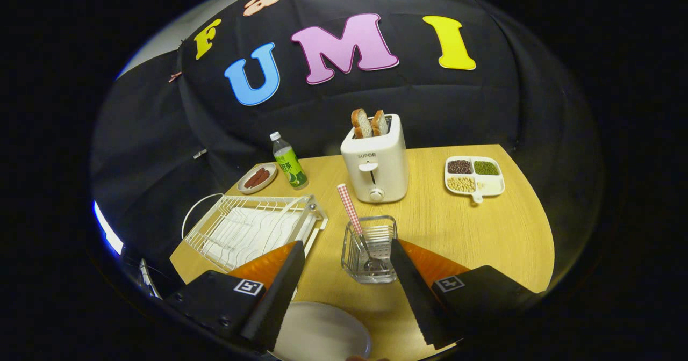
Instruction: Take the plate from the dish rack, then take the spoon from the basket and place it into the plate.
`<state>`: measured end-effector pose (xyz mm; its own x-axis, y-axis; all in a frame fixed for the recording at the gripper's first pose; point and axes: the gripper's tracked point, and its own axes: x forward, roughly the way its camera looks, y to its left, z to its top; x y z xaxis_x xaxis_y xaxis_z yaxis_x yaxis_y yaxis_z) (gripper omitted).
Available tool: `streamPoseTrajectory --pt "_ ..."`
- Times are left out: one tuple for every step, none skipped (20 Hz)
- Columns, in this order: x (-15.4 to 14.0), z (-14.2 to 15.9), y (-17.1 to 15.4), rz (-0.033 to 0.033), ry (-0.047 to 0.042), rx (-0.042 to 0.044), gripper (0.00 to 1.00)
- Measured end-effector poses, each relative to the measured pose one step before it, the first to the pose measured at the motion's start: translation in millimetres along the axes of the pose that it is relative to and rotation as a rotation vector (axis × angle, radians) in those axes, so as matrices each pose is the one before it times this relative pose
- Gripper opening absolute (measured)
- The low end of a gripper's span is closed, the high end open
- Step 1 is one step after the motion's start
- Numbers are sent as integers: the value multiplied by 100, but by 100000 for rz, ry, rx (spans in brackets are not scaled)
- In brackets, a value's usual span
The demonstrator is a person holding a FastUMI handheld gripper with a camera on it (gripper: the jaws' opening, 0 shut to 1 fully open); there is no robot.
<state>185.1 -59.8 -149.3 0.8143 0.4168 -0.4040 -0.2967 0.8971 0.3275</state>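
Observation:
A white plate (322, 331) lies flat on the wooden table (457, 232), low between my fingers and close to the left one. My gripper (346, 253) is open and holds nothing. Just ahead, between the fingertips, stands a clear basket (371, 251) with a spoon (355, 218) upright in it; its handle is red-and-white checked and leans left. The white wire dish rack (252, 229) sits to the left, beyond the left finger, with no plate standing in it.
A white toaster (376, 165) with two bread slices stands behind the basket. A green-labelled bottle (288, 161) and a small dish of sausages (257, 178) sit at the back left. A divided tray of beans (474, 174) is at the back right.

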Motion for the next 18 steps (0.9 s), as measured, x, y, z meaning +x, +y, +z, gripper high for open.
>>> streamPoseTrajectory --pt "725 954 17 -127 -2046 -708 99" --pt "1071 990 58 72 -2283 -587 99" --pt "662 365 58 180 -648 -437 99" --pt "810 334 51 78 -212 -777 99" --pt "832 204 98 64 -308 -1127 99" --pt "926 256 59 234 -495 -1872 99" --pt "730 222 -15 -219 -694 -2239 99" --pt "935 206 -158 -832 -663 -3174 99" --pt "893 -109 -174 -546 387 -2643 99" --pt "801 -310 30 -185 831 -2116 99" --pt "819 -231 9 -55 974 -1730 99" --pt "897 -318 17 -408 1201 -1872 99" --pt "888 -341 -108 -633 1122 -2031 99" --pt "740 -327 24 -164 1289 -1694 99" --pt "840 -400 156 631 1573 -1055 99" --pt "757 -407 286 447 1792 -619 96" --pt "693 -289 0 -268 1579 -353 91" --pt "552 -327 -98 -569 1391 72 71"
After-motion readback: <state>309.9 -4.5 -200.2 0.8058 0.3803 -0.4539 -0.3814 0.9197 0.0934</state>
